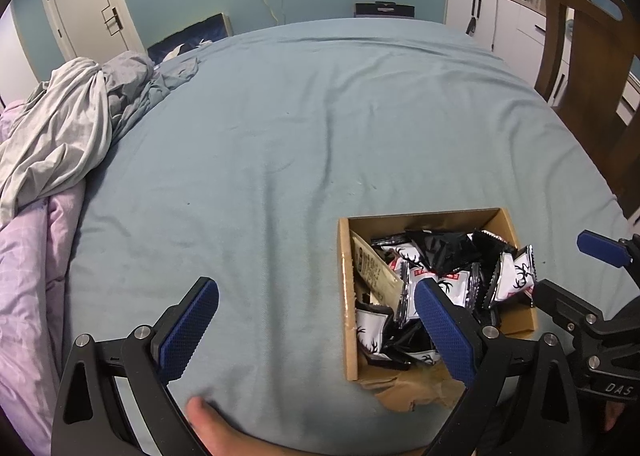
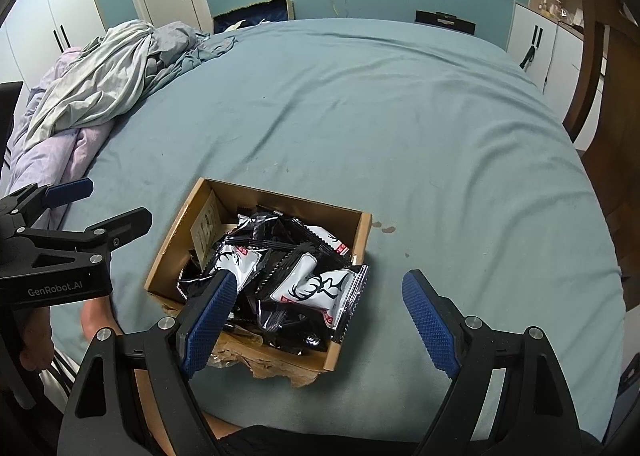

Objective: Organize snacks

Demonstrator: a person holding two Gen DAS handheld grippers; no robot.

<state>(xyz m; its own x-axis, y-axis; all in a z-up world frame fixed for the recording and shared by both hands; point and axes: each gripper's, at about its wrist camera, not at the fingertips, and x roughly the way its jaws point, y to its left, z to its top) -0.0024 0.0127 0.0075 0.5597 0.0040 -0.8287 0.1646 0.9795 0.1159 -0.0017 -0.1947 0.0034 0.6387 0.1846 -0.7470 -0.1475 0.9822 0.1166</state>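
A: Where are the snacks?
B: Piled in the cardboard box [image 2: 264, 268] on the bed [image 2: 400, 127], near edge.
A: And the grippers?
B: Left gripper [image 1: 316, 320] and right gripper [image 2: 316, 308] tilt downward, fingers spread wide, holding nothing.

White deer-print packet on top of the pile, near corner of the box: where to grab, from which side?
Likely its crimped seal edge. The white deer-print packet lies tilted on top of the pile in the cardboard box, its serrated edge up by the rim. Come from above with the right gripper, open and empty; the thin flat seal suits the jaws better than the puffy middle.
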